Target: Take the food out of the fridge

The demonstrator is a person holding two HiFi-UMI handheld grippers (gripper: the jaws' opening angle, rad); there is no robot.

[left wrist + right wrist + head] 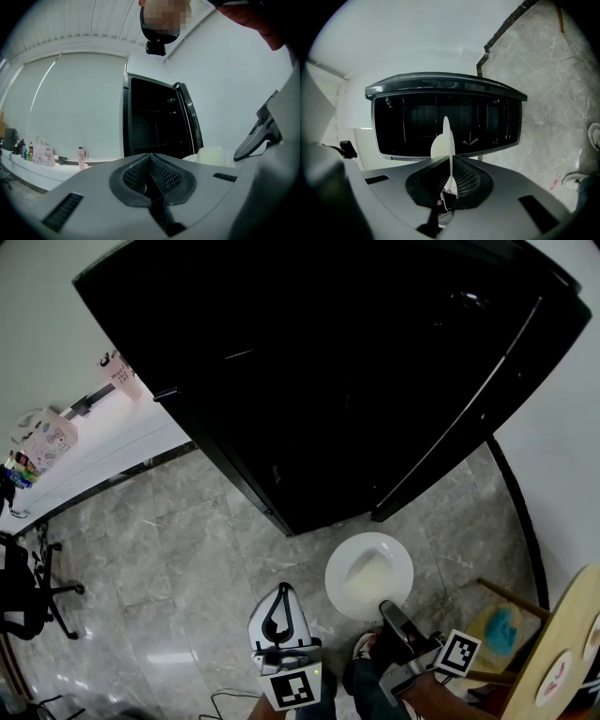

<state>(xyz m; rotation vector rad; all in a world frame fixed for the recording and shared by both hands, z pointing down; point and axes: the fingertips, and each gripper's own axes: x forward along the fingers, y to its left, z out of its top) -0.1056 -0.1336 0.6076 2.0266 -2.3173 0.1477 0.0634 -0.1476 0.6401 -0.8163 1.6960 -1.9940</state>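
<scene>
1. Pale cream block of food (367,577): lies in the middle of a round white plate (398,554). Hangs outside the tall black fridge (328,362), just in front of it, above the grey marble floor (169,568). Judged as already taken out, so the main part of the task looks done.
2. Plate kept roughly flat, seemingly so that the loose block does not slide off. Shows edge-on (446,138) in the right gripper view, as a thin white blade rising from the jaws.
3. Held by the right gripper (385,607), which pinches the plate's near rim, with only the thin edge between its pads. Takes the rim rather than the block, probably to keep the pads off the food. Leaves the whole weight hanging beyond the pads, so a tilt or a slip seems the main risk.
4. Beside the plate and apart from it, the left gripper (280,592): jaws pressed together on nothing. Looks free to steady the plate or to deal with the fridge door.
5. Fridge stands open in both gripper views, with dark shelves (150,126). Cannot tell whether more food remains inside.
6. Further out, at the right, a round pale wooden table (562,634): near the plate, and so a likely place to set it down.
</scene>
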